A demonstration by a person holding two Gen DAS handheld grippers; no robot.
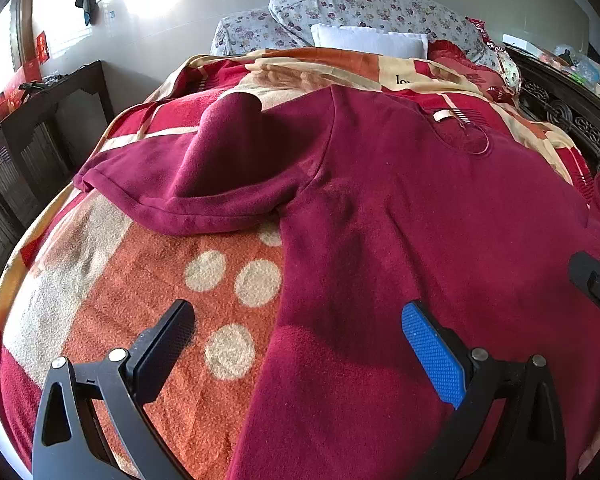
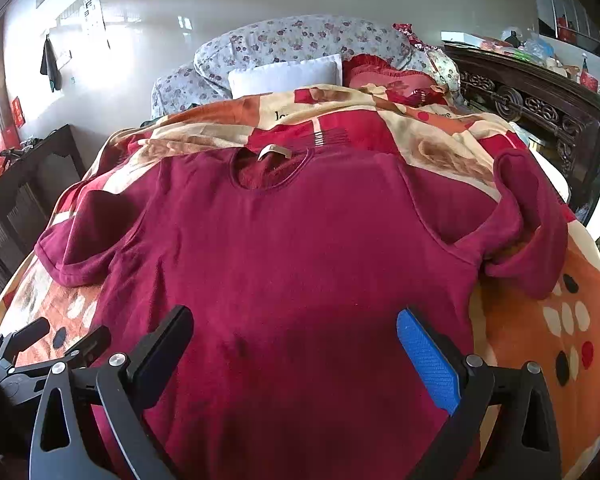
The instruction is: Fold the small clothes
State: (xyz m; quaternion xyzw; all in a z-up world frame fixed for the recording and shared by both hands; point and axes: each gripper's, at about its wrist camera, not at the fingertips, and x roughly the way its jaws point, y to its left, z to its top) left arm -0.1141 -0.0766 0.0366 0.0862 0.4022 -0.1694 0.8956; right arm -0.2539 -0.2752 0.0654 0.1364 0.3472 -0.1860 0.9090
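A maroon short-sleeved shirt (image 1: 400,208) lies spread flat on a patterned blanket, collar away from me. It also shows in the right wrist view (image 2: 300,248). Its left sleeve (image 1: 188,184) is rumpled and its right sleeve (image 2: 528,220) is bunched up. My left gripper (image 1: 296,332) is open and empty over the shirt's left lower edge. My right gripper (image 2: 292,336) is open and empty over the shirt's lower middle. The right gripper's edge shows in the left wrist view (image 1: 596,284), and the left gripper shows in the right wrist view (image 2: 48,344).
The orange and red blanket (image 1: 140,300) covers the bed. Floral bedding (image 1: 360,8), a white pillow (image 1: 368,42) and a red cushion (image 2: 388,76) lie at the head. Dark wooden furniture stands on the left (image 1: 40,128) and a carved headboard on the right (image 2: 532,100).
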